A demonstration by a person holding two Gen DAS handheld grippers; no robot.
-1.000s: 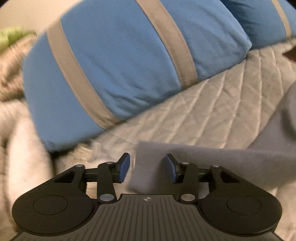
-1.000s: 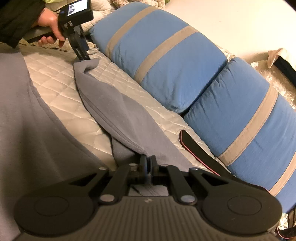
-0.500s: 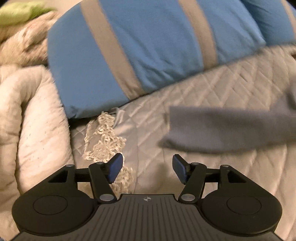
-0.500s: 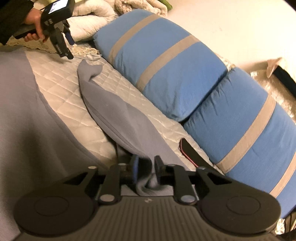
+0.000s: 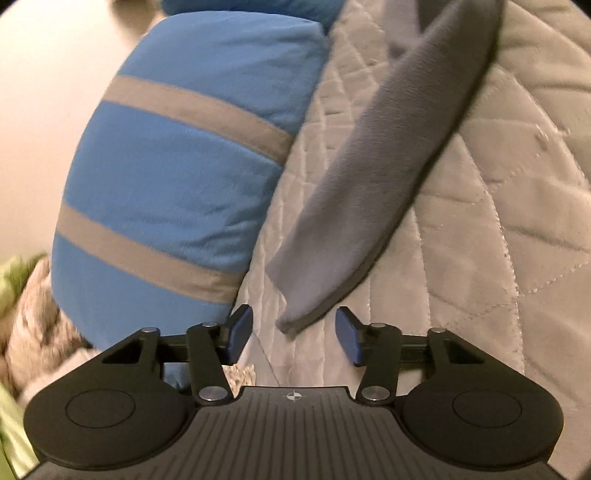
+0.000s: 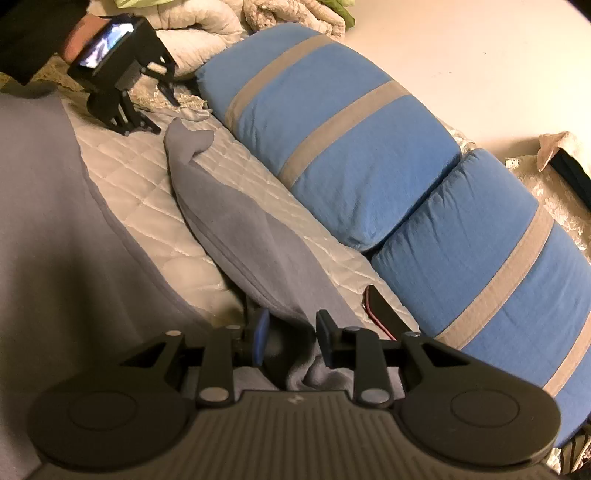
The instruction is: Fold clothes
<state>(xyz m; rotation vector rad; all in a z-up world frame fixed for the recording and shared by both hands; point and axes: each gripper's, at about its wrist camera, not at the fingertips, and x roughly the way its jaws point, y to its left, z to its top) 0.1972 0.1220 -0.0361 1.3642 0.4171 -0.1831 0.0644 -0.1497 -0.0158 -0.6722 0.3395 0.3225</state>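
- Grey sleeve [image 5: 373,177] runs from the upper right of the left wrist view down to the centre, flat on the quilted bed [image 5: 498,206].
- Left tool [image 5: 293,338] has just been narrowing its spread; its fingers stand either side of the cuff without pressing it.
- Blue striped pillow [image 5: 177,192] fills the left of that view, beside the sleeve.
- Right tool [image 6: 290,338], low in its own view, has just been widening; grey cloth lies loose between its fingers.
- Person's hand [image 6: 79,33] grips the left tool at upper left there.

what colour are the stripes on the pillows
Grey-beige bands across the blue pillows, clearest in the right wrist view.
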